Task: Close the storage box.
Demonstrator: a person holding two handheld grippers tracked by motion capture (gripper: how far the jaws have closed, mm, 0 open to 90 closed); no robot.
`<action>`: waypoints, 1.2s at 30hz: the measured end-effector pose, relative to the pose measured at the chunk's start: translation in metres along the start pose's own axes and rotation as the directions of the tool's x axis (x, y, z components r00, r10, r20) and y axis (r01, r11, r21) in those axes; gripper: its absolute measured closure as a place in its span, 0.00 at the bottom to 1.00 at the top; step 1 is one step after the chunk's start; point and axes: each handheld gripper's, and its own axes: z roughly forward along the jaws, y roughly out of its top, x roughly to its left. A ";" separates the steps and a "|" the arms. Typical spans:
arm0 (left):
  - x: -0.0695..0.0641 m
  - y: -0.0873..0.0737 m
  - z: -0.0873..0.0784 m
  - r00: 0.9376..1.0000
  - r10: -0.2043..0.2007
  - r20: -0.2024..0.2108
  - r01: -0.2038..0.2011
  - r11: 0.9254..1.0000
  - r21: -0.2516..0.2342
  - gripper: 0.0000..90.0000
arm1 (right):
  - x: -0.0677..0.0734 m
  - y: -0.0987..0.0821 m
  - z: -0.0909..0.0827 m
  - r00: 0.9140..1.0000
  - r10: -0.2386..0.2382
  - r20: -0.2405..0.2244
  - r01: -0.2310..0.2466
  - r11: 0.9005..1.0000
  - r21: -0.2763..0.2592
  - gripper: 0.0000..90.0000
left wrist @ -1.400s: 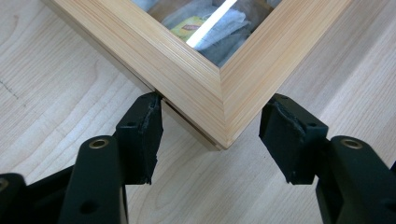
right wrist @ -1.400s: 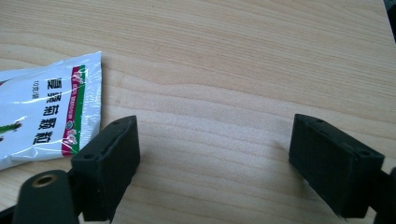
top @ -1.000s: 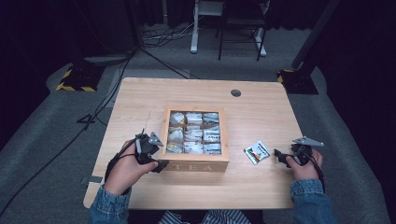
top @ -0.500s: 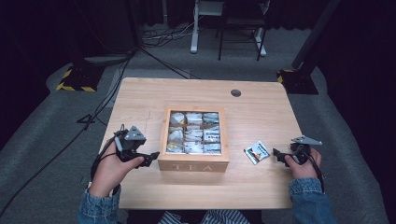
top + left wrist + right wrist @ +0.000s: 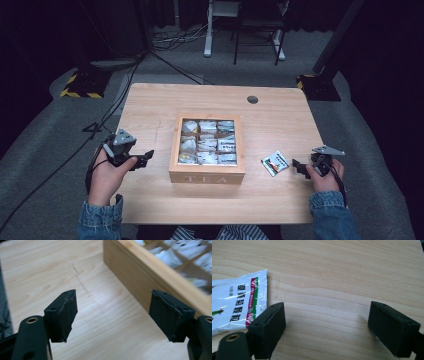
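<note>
Left gripper (image 5: 145,159) fingers just opening, empty, near table (image 5: 150,105) left edge beside tea box (image 5: 207,172), right gripper (image 5: 299,168) fingers apart, empty, beside sachet (image 5: 274,162)

**Obscured and cut-off items at this moment**

We find the wooden box (image 5: 140,277) cut by the top and right edges of the left gripper view, its compartments blurred so that their contents cannot be told. In the right gripper view the white sachet (image 5: 234,302) runs off the left edge, and one jaw covers its lower corner. From the high view, the packets inside the box (image 5: 207,142) are too small to read. The person's forearms leave that view at the bottom edge.
</note>
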 end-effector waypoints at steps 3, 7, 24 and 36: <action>0.009 -0.006 0.004 1.000 -0.008 -0.015 0.008 1.000 -0.001 0.26 | 0.000 0.000 0.000 1.000 0.000 -0.001 0.000 1.000 0.000 0.16; 0.017 -0.012 0.008 0.999 -0.027 -0.023 0.027 1.000 0.013 0.26 | 0.000 0.000 0.000 1.000 -0.001 -0.005 0.001 1.000 0.001 0.16; 0.041 -0.036 0.037 0.996 -0.072 -0.043 0.074 0.996 0.047 0.27 | -0.004 -0.001 -0.001 0.999 -0.027 -0.037 0.027 1.000 0.002 0.16; 0.050 -0.051 0.060 0.990 -0.098 -0.100 0.101 0.995 0.024 0.26 | -0.004 -0.001 -0.001 0.999 -0.027 -0.038 0.027 1.000 0.001 0.16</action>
